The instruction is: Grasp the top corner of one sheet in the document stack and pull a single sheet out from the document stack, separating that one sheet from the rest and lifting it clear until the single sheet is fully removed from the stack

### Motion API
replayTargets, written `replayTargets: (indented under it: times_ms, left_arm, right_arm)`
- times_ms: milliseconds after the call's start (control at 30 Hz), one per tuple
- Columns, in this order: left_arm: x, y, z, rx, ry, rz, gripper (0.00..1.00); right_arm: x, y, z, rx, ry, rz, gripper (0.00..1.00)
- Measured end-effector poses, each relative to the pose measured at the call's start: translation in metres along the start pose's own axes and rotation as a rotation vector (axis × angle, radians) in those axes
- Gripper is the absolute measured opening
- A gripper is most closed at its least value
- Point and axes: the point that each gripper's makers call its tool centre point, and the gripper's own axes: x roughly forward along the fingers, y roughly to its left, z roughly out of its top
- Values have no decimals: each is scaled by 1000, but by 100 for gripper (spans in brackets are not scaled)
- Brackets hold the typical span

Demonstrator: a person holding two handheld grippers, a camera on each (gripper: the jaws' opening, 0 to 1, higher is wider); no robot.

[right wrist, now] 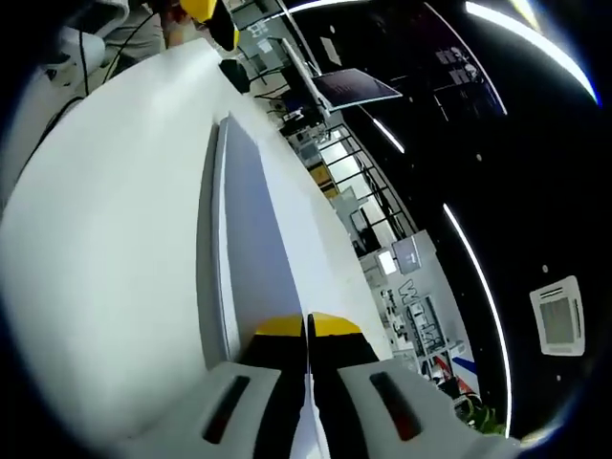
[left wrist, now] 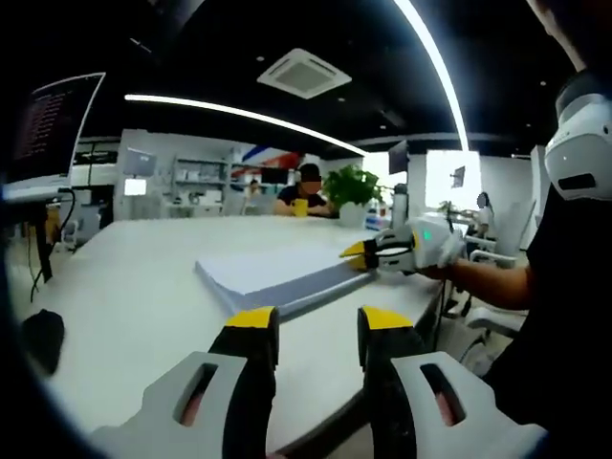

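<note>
Currently right gripper (right wrist: 306, 327) pinches one thin white paper sheet (right wrist: 256, 253) at the stack's (left wrist: 277, 275) far corner; left gripper (left wrist: 316, 330) gapes empty.

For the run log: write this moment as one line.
stage: corner pinch | right tongs: shut on top sheet corner | left tongs: open, off the document stack | sheet not yet lifted from stack | table

No text, label or number is legible anywhere in either view.
</note>
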Motion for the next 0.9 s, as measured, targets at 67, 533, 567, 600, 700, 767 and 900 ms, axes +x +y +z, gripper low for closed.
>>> replayTargets:
  times_ms: [67, 533, 567, 600, 700, 767, 900]
  left_arm:
    - [-2, 4, -4, -12, 6, 18, 35]
    - [-21, 11, 2, -55, -37, 49, 32]
    - [-21, 11, 2, -58, -37, 51, 32]
    - [-22, 11, 1, -60, -33, 53, 32]
    - [-23, 9, 0, -52, -30, 51, 32]
    - [-22, 8, -1, -52, -32, 50, 32]
    - [-22, 7, -1, -54, -38, 47, 32]
  right_arm:
    - [-1, -2, -1, 48, 4, 12, 2]
    - [-8, -19, 8, 338, -6, 69, 2]
    - [-8, -19, 10, 357, -9, 75, 2]
    - [-8, -20, 12, 374, -15, 80, 2]
    - [-12, -21, 16, 435, -28, 95, 1]
    - [-15, -24, 19, 479, -41, 92, 1]
    - [-19, -31, 24, 517, -66, 89, 1]
